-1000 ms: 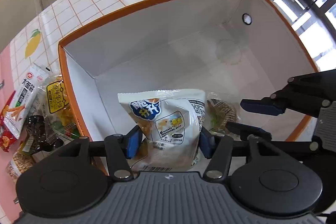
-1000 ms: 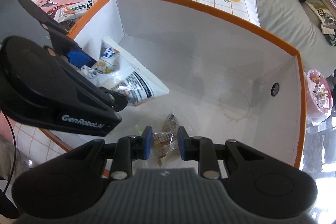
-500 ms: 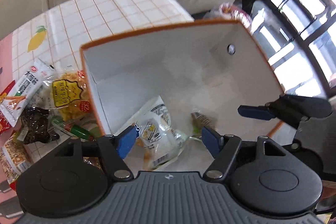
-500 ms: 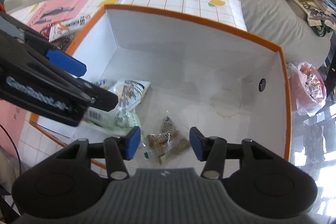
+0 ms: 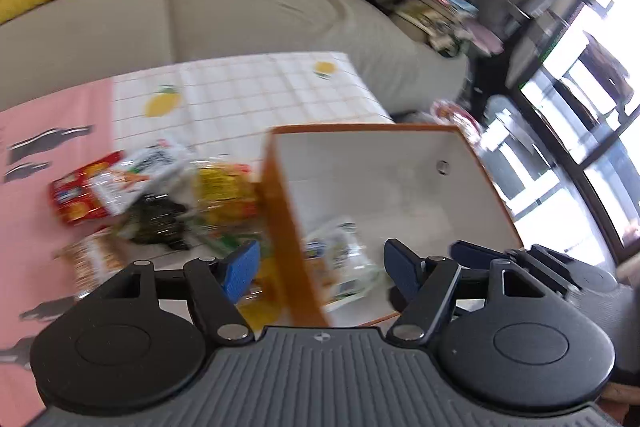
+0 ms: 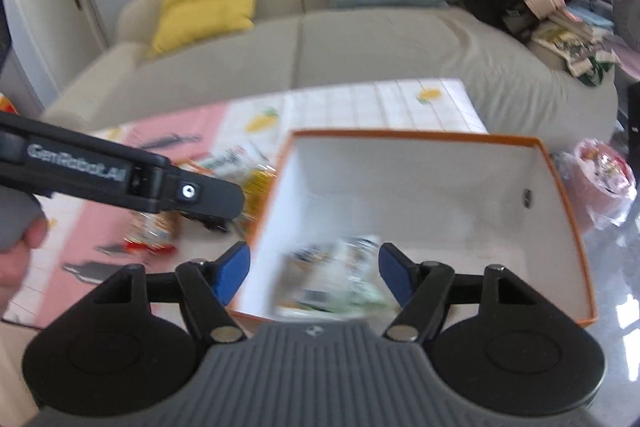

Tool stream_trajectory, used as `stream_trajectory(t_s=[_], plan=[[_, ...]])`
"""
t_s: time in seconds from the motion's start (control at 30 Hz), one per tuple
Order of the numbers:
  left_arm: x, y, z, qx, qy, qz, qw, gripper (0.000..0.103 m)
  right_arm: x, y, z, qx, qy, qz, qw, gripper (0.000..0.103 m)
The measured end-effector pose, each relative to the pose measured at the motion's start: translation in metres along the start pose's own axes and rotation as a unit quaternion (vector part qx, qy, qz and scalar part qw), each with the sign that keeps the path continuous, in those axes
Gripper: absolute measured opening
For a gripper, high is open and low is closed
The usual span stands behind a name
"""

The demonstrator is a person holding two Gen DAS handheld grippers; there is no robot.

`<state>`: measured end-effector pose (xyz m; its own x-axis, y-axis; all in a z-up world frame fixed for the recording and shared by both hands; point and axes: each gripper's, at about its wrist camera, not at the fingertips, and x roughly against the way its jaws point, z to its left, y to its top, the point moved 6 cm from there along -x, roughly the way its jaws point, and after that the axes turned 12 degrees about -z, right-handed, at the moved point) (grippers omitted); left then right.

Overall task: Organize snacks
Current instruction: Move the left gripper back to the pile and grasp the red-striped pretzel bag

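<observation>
Above the box, both claws hang with blue pads spread wide, nothing held: left claw straddles the box's left orange wall, right claw sits over its near-left corner. Inside the box, toward the near-left, lies a white packet; frames too blurred to tell whether a second item sits beside it. Outside the box, just left of its left wall, a pile of snacks waits on the tabletop: red, white, yellow and dark packets, touching or overlapping. Judgement: task is early, little boxed, most of the pile left. Room: most of the box floor is bare, so drops are easy. Caution: pile crowds the left wall, so a claw reaching there could snag the orange rim; open tabletop lies beyond the pile, away from the box.
</observation>
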<state>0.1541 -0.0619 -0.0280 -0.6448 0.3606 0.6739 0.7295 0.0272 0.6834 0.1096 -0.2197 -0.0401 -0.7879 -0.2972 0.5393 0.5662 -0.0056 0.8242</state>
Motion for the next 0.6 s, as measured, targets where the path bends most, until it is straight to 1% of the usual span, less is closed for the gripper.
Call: stream_trajectory(t_s=[0.13, 0.27, 0.4, 0.5, 0.6], plan=[[0.024, -0.011, 0.037, 0.015, 0.057, -0.022, 0.998, 0.083, 0.006, -0.008, 0.037, -0.003, 0.011, -0.032, 0.999, 0.07], [0.041, -0.03, 0.069, 0.039, 0.094, -0.029, 0.9944, 0.083, 0.004, -0.023, 0.073, 0.023, 0.012, -0.05, 0.998, 0.069], [0.049, -0.055, 0.094, 0.061, 0.116, -0.022, 0.9911, 0.083, -0.005, -0.044, 0.104, 0.069, 0.013, -0.049, 0.996, 0.069], [0.05, -0.072, 0.109, 0.076, 0.125, -0.011, 0.9892, 0.083, -0.014, -0.058, 0.118, 0.1, 0.008, -0.04, 0.994, 0.066], [0.051, -0.085, 0.121, 0.073, 0.135, -0.008, 0.9881, 0.083, -0.026, -0.073, 0.13, 0.137, 0.004, -0.031, 0.99, 0.064]])
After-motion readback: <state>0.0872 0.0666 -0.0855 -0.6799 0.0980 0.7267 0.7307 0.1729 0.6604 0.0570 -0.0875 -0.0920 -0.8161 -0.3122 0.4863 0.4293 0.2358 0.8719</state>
